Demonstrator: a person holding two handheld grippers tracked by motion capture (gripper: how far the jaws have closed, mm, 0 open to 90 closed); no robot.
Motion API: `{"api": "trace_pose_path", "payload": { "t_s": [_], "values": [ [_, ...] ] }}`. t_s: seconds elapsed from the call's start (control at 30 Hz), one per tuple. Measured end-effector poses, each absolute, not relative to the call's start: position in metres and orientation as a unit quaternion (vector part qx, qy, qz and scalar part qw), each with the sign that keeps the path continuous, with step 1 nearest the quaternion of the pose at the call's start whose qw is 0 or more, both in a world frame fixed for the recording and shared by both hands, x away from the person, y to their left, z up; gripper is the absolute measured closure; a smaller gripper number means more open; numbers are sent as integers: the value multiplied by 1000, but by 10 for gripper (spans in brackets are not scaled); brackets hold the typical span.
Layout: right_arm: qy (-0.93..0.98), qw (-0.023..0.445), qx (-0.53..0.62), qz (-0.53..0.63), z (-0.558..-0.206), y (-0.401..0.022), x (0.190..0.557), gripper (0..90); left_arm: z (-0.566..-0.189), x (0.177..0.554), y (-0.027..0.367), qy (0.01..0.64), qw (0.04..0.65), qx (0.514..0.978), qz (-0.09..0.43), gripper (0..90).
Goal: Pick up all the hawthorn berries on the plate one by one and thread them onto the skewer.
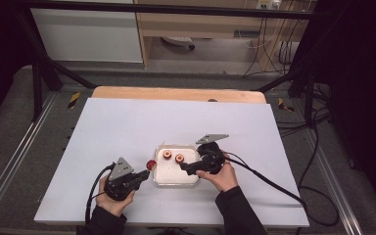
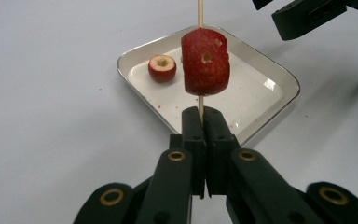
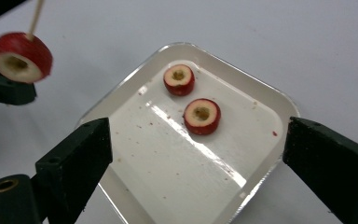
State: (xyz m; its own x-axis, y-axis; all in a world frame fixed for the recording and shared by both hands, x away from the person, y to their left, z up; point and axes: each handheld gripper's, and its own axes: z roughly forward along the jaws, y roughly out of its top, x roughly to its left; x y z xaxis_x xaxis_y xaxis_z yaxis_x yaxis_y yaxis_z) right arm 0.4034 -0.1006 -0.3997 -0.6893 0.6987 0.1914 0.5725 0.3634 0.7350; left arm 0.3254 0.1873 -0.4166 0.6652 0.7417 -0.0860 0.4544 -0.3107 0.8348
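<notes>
A thin wooden skewer [image 2: 199, 11] stands up from my left gripper [image 2: 200, 116], which is shut on its lower end. A red cored fruit slice [image 2: 205, 61] is threaded on the skewer just above the jaws, at the left edge of a white square tray [image 1: 174, 176]. Two more red cored slices [image 3: 179, 79] [image 3: 202, 116] lie flat in the tray's far half. My right gripper [image 3: 198, 140] hovers open over the tray with nothing between its jaws. In the high view the left gripper [image 1: 144, 177] is left of the tray and the right gripper [image 1: 183, 167] over its right side.
The tray sits near the front middle of a white tabletop [image 1: 127, 127]. A wooden strip [image 1: 176, 93] runs along the table's far edge. Cables trail from both grippers toward the front and right. Small red crumbs dot the tray floor.
</notes>
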Motion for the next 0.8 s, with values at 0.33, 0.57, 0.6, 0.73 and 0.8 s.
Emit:
{"api": "trace_pose_path", "payload": {
  "t_s": [0.33,0.57,0.6,0.73,0.8],
  "values": [
    [879,76,361,302,-390,-72,435,144,-417,327,192,378,454,792,153,885],
    [895,59,353,267,-394,-59,452,227,-418,328,193,378,455,792,151,885],
    [897,57,352,262,-395,-58,454,240,-418,328,192,378,454,793,151,884],
    [899,51,357,247,-400,-54,461,290,-418,328,191,375,454,794,151,884],
    [902,45,355,243,-402,-51,462,310,-418,328,192,375,453,795,150,885]
  ]
}}
